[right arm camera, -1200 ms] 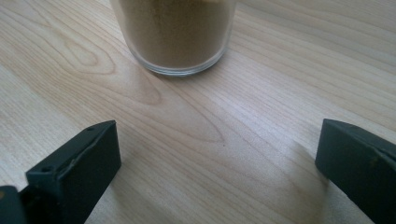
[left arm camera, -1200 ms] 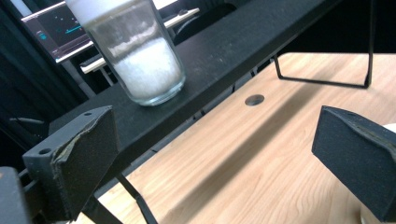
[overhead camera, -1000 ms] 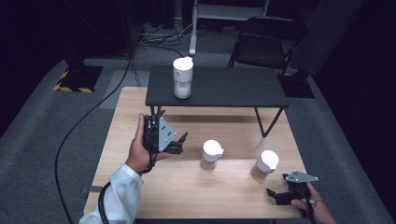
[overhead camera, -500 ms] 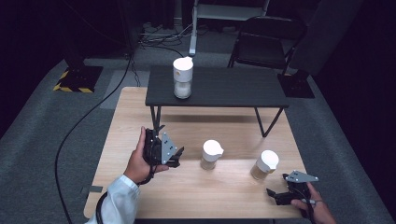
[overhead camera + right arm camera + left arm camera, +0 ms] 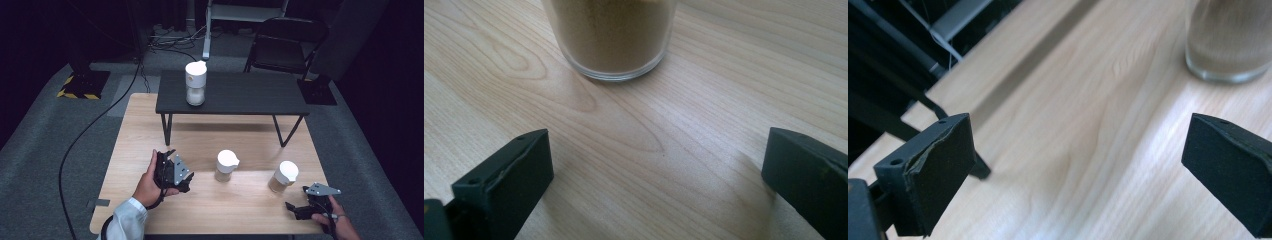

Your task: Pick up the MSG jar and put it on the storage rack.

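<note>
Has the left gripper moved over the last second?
Yes. In the high view the left gripper has come nearer the person and slightly right, away from the black side table and closer to the middle jar.

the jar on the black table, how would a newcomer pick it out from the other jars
Look past the wooden table to the low black table standing on it. The jar sits near its left end, alone up there, taller than the two jars below.

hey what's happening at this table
A person holds a gripper in each hand over a wooden table. The left gripper, jaws open, points toward the middle jar. The right gripper, also open, sits near the brown-filled jar. A third jar stands on the black bench. Nothing is gripped.
</note>
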Available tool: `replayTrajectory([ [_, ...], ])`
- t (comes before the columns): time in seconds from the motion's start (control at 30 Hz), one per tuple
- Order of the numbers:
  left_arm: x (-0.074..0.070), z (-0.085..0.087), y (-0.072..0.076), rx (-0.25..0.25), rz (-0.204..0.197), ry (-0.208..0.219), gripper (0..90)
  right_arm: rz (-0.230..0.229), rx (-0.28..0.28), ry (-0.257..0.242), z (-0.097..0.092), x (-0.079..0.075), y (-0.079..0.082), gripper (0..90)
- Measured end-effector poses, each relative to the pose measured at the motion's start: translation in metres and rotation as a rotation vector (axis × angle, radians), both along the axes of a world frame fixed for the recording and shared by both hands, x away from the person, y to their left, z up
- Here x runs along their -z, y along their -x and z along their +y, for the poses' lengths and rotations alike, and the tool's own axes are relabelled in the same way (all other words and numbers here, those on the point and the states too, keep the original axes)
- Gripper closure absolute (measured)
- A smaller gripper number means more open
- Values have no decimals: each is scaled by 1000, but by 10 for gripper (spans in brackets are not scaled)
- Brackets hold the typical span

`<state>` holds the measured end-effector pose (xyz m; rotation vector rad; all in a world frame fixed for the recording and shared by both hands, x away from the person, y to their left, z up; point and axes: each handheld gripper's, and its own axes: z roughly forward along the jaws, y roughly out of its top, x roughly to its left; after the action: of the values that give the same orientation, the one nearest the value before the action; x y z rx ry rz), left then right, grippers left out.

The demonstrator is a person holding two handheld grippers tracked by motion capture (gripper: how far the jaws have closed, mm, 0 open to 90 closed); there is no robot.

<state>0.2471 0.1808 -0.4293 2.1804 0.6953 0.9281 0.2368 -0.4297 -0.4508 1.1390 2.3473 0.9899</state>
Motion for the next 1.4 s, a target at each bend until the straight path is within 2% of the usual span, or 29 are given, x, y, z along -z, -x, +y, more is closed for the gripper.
replayTrajectory([
  [0.07,4,3,-1,-9,32,14,8,0,0,0,0,0,0,0],
  [0.27,15,7,-3,-42,91,6,9,0,0,0,0,0,0,0],
  [0.47,16,19,-4,-58,152,37,11,0,1,0,0,0,0,0],
  [0.53,17,22,-4,-67,166,35,11,0,0,0,0,0,0,0],
  [0.7,18,34,-8,-84,223,70,14,0,0,0,0,0,0,0],
  [0.77,19,37,-10,-91,240,65,14,0,0,0,0,0,0,0],
  [0.93,21,51,-15,-104,281,111,15,0,0,0,0,0,0,0],
  [1.07,22,66,-22,-119,339,177,9,0,1,0,0,0,0,0],
  [1.23,20,78,-33,-138,419,225,5,0,1,0,0,0,0,0],
  [1.4,20,81,-33,-129,417,224,0,0,1,0,0,0,0,0],
])
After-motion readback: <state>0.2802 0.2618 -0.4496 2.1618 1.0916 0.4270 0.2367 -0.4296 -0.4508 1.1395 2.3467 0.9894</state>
